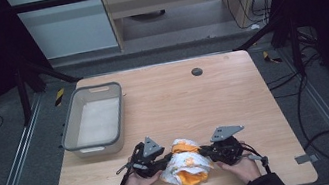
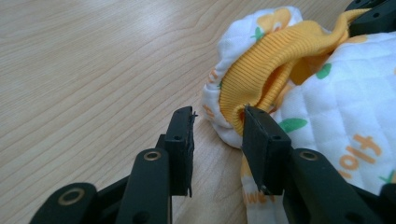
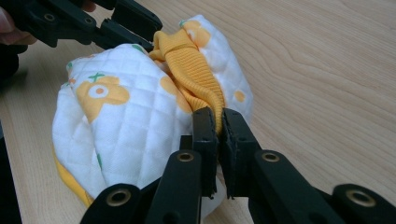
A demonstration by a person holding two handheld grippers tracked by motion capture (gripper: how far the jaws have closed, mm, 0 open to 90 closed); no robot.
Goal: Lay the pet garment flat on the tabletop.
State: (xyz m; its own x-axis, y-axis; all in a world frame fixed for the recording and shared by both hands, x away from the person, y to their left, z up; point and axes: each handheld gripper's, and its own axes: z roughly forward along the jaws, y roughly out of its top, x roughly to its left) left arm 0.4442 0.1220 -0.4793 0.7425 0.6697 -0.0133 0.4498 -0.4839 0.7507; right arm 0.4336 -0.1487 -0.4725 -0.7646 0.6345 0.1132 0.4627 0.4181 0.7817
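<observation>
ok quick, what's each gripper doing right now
left gripper: open, one jaw touching the yellow ribbed band.
right gripper: shut on the yellow ribbed band.

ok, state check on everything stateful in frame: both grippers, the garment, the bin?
left gripper: open, one jaw touching the orange ribbed band, not clamped
right gripper: shut on the orange ribbed band
garment: crumpled in a heap on the table between the two grippers
grey bin: upright, empty, at the table's left edge
</observation>
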